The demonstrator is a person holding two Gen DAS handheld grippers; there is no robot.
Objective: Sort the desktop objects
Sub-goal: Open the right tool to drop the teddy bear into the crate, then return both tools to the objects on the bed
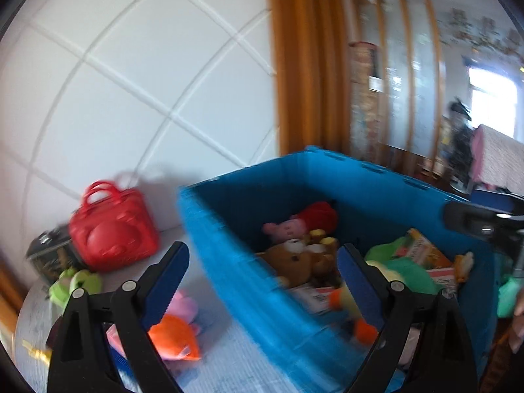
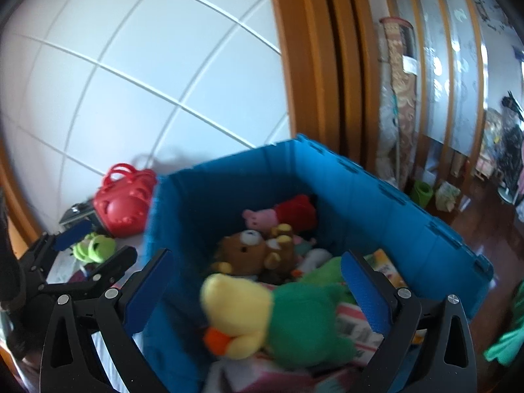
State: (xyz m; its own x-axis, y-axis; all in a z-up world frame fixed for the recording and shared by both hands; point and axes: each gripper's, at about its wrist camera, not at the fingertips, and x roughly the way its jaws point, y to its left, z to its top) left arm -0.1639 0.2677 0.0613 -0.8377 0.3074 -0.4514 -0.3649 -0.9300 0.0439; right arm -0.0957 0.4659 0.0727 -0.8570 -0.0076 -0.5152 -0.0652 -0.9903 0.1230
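Note:
A blue bin (image 2: 360, 203) holds a brown bear (image 2: 249, 249), a pink pig in red (image 2: 258, 217), boxes and other soft toys. My right gripper (image 2: 257, 253) hangs open over the bin. A yellow and green plush duck (image 2: 262, 314) lies between its fingers, and the pads do not press on it. My left gripper (image 1: 263, 247) is open and empty, astride the near wall of the blue bin (image 1: 229, 245). An orange and pink plush (image 1: 173, 337) lies on the table under its left finger (image 1: 163, 285). The left gripper (image 2: 95, 252) also shows at the left of the right wrist view.
A red handbag (image 1: 114, 232) stands by the white tiled wall, with a dark box (image 1: 46, 249) behind it and a green frog plush (image 1: 78, 281) in front. A wooden door frame (image 2: 311, 65) rises behind the bin. The floor drops away on the right.

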